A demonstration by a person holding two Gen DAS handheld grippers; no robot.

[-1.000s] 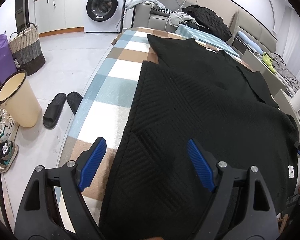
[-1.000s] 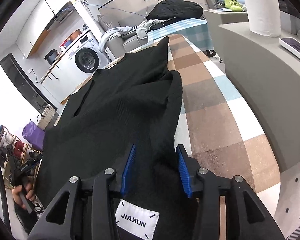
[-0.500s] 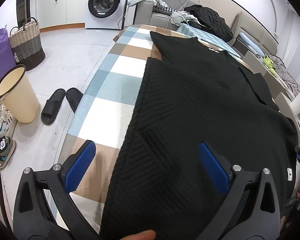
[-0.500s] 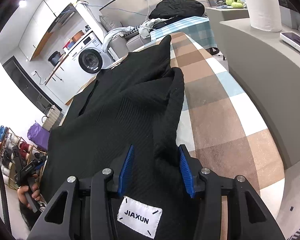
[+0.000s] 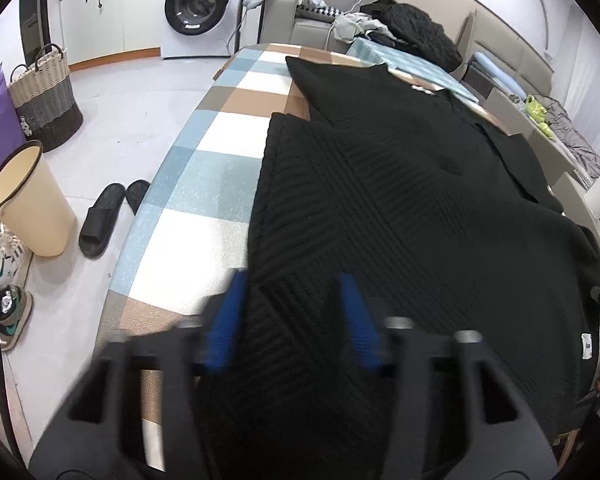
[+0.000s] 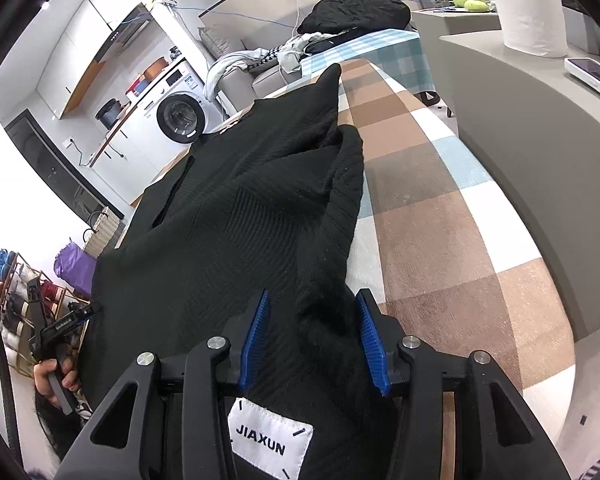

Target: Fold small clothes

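A black ribbed knit garment lies spread along the checked table. My left gripper straddles its near left hem; the blue pads are blurred and close together with fabric between them. In the right wrist view the garment is bunched into a raised fold at its right edge. My right gripper is shut on this near right hem, with thick fabric between the pads. A white JIAXUN label shows just behind the pads.
Left of the table on the floor are a cream bin, black slippers, a woven basket and a washing machine. A grey counter with a paper roll runs along the table's right side.
My left gripper's pads have swung from wide open to close together over the left hem. My right gripper stays clamped on the right hem and has barely moved.
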